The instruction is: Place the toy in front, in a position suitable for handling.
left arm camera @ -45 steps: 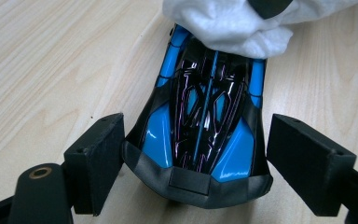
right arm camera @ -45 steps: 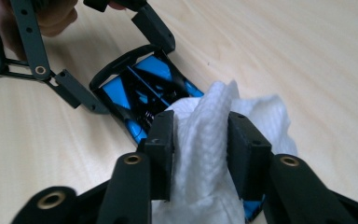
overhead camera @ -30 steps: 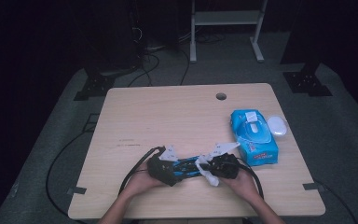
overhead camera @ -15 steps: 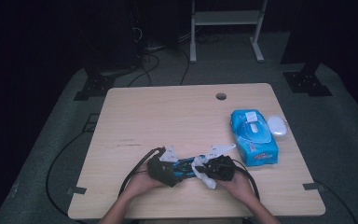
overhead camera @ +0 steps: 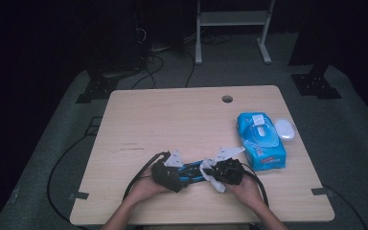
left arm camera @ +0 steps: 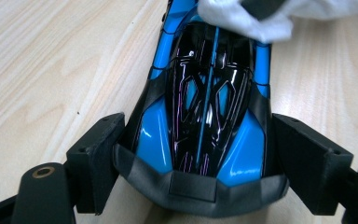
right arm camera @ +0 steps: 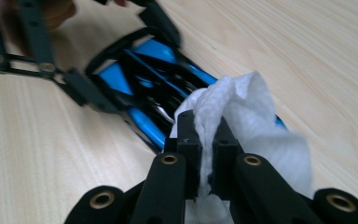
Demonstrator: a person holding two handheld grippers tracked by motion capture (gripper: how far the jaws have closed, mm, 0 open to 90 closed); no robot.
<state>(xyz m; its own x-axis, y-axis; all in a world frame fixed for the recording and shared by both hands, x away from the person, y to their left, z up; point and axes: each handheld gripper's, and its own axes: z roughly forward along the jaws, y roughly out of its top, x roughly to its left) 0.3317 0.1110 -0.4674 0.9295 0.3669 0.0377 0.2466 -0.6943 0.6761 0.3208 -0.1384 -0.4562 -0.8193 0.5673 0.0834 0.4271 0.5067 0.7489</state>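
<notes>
Near the front edge of the desk [overhead camera: 139, 120], a blue and black toy car [overhead camera: 192, 171] is lying flat while the person is wiping it. The left gripper [left arm camera: 193, 154] is clamping the car's rear end, one finger pressing each flank, so the body is sitting square between them. The right gripper [right arm camera: 204, 140] is holding a white wipe [right arm camera: 256, 126], its fingers pinched narrow on a fold of it, and is pressing the loose part against the car's other end. A blue pack of wipes [overhead camera: 261, 140] is standing well apart to the right, with a small white object [overhead camera: 285, 128] just beside it.

To do this well, the left grip probably needs to be staying firm and low so the car is not rolling or twisting under the strokes. The wipe should be travelling along the glossy roof in short passes, with the cloth rather than the hard fingers meeting the paint. Too much downward push could be skidding the car out of the clamp.
</notes>
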